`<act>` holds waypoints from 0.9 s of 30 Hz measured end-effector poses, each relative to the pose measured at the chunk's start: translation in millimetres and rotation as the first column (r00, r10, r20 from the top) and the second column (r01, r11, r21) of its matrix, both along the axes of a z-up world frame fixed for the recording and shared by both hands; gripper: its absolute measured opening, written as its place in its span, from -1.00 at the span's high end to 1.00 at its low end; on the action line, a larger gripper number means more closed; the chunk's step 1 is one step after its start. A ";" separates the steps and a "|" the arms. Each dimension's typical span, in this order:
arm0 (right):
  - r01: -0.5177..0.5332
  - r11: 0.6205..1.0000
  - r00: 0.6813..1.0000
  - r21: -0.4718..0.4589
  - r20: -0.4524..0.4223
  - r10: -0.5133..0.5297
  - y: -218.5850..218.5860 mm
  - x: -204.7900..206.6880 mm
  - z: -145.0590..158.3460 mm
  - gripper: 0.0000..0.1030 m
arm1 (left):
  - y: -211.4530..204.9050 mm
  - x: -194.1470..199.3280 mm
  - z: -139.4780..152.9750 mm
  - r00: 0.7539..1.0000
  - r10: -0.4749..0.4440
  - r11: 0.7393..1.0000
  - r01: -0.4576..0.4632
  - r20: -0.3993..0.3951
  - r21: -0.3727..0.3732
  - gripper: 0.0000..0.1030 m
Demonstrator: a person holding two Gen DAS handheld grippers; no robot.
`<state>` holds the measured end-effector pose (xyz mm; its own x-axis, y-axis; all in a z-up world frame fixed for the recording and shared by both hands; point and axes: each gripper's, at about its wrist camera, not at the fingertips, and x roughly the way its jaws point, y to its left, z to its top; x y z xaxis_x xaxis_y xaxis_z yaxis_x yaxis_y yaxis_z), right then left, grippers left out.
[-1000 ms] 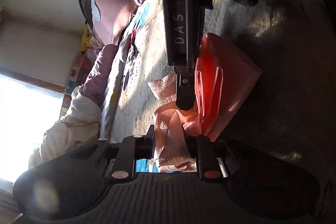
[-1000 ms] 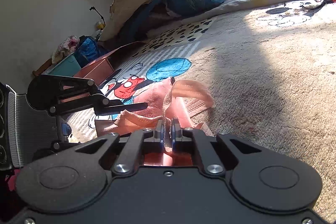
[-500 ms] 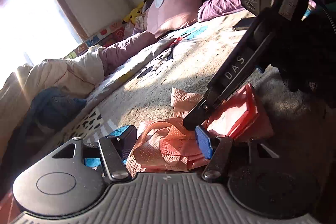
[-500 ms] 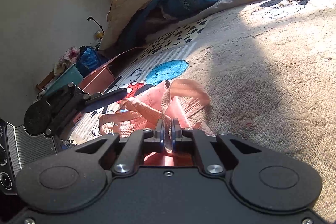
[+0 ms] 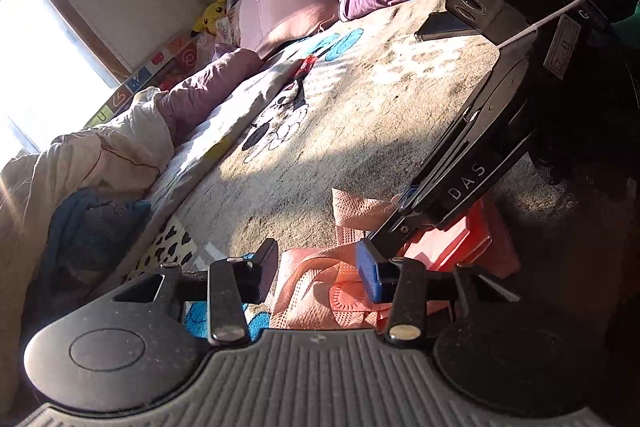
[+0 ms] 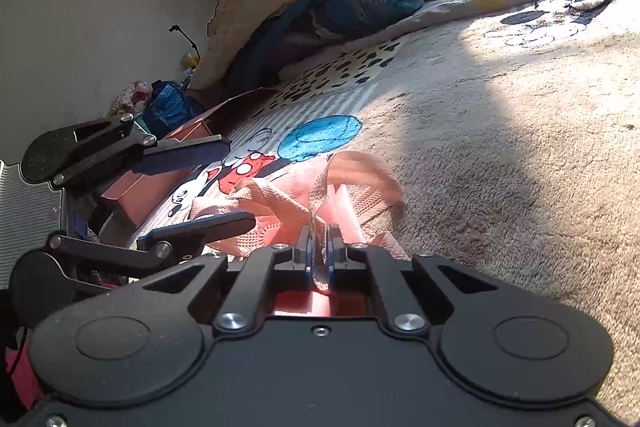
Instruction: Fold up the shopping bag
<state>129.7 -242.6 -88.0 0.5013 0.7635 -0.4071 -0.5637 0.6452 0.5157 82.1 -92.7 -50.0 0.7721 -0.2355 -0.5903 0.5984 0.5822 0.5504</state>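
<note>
Right gripper [image 6: 318, 247] pinches the shopping bag [image 6: 280, 211] handle, anchoring it on the bed [image 6: 500, 147]; left gripper [image 5: 316, 267], spread wide, straddles the fabric ahead, likely ready to grab.

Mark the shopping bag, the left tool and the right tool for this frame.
shopping bag [image 5: 320, 291]: left wrist view, on its pink mesh fabric.
left tool [image 5: 320, 273]: left wrist view, midway between its open fingertips.
right tool [image 6: 318, 247]: right wrist view, midway between fingertips shut on the bag's handle.
</note>
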 end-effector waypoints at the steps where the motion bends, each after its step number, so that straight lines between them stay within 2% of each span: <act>1: 0.001 1.000 1.000 0.005 -0.004 -0.001 -0.9 0.7 -0.1 0.96 | 3.3 1.5 -2.6 1.000 0.007 1.000 -0.008 -0.021 -0.028 0.44; 3: 0.002 1.000 1.000 0.005 -0.014 -0.002 -2.4 2.0 -1.0 0.96 | 9.9 4.4 -7.8 0.998 0.020 0.996 -0.025 -0.064 -0.083 0.62; 7: 0.012 0.999 0.999 0.039 -0.047 -0.010 -7.6 3.4 -1.1 0.94 | 10.8 -2.8 -11.5 0.997 0.055 0.990 -0.061 -0.054 -0.130 0.70; 9: 0.029 0.998 0.998 0.049 -0.052 -0.026 -13.7 2.8 3.7 0.69 | 13.1 -5.7 -13.5 0.993 0.103 0.975 -0.112 -0.058 -0.191 0.72; 11: 0.056 0.997 0.998 0.049 -0.044 -0.054 -21.6 -0.8 8.4 0.14 | 12.6 -6.2 -14.8 0.989 0.131 0.962 -0.142 -0.061 -0.235 0.73; 12: 0.061 0.997 0.998 0.048 -0.030 -0.059 -24.8 -3.5 11.4 0.12 | 10.0 -6.3 -14.1 0.990 0.131 0.963 -0.141 -0.057 -0.231 0.73; 15: 0.064 0.998 0.997 -0.010 0.054 -0.064 -27.6 -15.6 25.6 0.12 | 4.1 -5.9 -12.3 0.993 0.109 0.967 -0.118 -0.052 -0.224 0.73; 21: 0.055 0.996 0.995 -0.070 0.085 -0.049 -35.1 -25.7 32.6 0.18 | 3.2 -6.3 -14.0 0.993 0.104 0.970 -0.112 -0.049 -0.217 0.73; 23: 0.034 0.995 0.990 -0.096 0.139 -0.021 -30.9 -33.2 36.3 0.24 | 4.8 -4.5 -12.7 0.994 0.092 0.966 -0.104 -0.063 -0.237 0.73; 27: -0.048 0.976 0.973 -0.213 0.210 0.094 -9.2 -45.3 36.6 0.34 | 20.5 1.3 -10.9 0.990 0.051 0.930 -0.096 -0.134 -0.356 0.75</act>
